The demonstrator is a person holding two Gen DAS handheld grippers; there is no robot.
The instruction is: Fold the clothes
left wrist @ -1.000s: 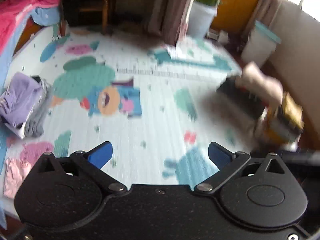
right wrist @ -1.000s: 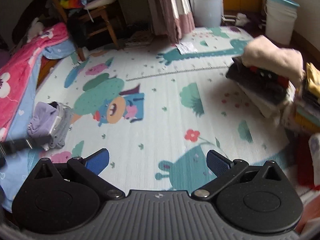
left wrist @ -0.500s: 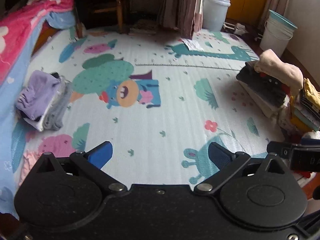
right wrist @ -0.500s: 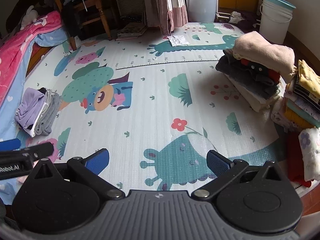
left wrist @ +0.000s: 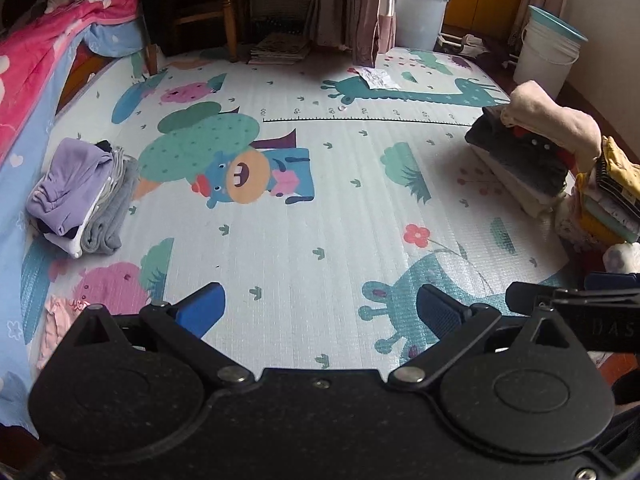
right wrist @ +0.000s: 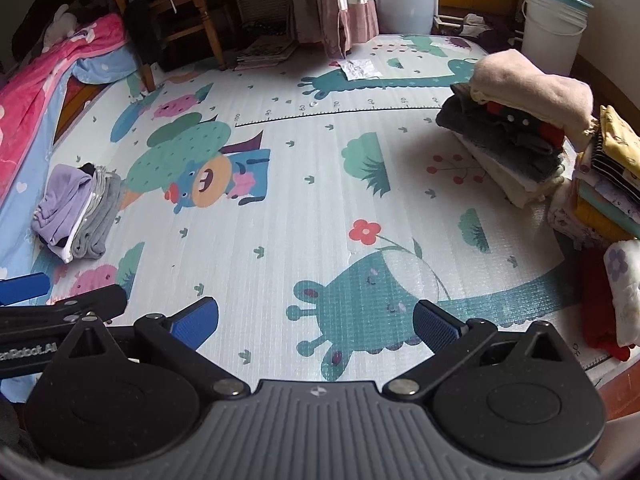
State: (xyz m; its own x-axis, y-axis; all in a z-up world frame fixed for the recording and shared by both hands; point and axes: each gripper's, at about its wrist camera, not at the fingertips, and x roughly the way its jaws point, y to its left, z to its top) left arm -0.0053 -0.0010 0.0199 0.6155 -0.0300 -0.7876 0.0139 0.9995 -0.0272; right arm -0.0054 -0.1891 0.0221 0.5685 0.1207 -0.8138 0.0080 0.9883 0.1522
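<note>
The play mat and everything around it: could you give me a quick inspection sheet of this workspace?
Surface: cartoon play mat, middle bare.
Job's things: small folded pile with a purple garment on top at left; taller folded stacks at right, beige one on top; pink garment at the mat's left edge.
Clutter: crumpled paper at the far end.
Grippers: left gripper and right gripper both open, holding nothing.
Cables: nothing seen.
Surroundings: wooden chair, curtain, two white buckets, pink blanket.

Two white buckets (right wrist: 554, 20), one wooden chair (right wrist: 188, 12), three stacks of folded clothes (right wrist: 516, 128), one play mat (right wrist: 304, 216).
</note>
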